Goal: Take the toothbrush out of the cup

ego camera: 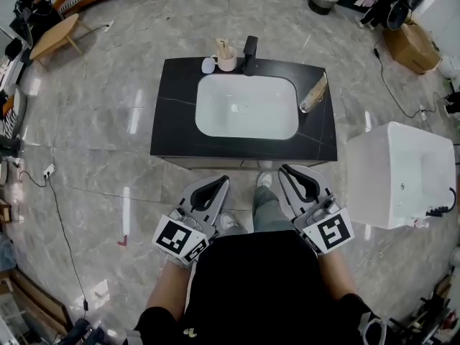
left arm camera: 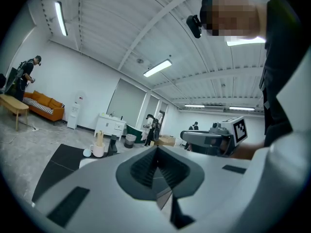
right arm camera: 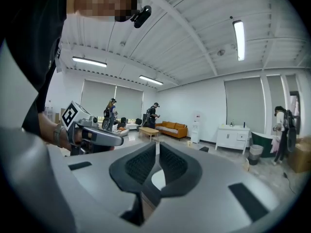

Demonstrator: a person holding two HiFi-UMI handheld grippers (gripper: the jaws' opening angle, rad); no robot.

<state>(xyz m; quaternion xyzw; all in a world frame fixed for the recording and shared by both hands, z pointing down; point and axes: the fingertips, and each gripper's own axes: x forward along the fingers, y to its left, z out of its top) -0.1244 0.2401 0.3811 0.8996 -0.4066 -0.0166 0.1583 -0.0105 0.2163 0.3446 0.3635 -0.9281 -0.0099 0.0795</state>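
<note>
Black countertop bears a pink cup holding a toothbrush.

No words, numbers or brand names can be read anywhere in these views. The only printed marks are the black-and-white square markers on the cubes of the left tool and the right tool. They are coded patterns and carry no letters or digits.
</note>
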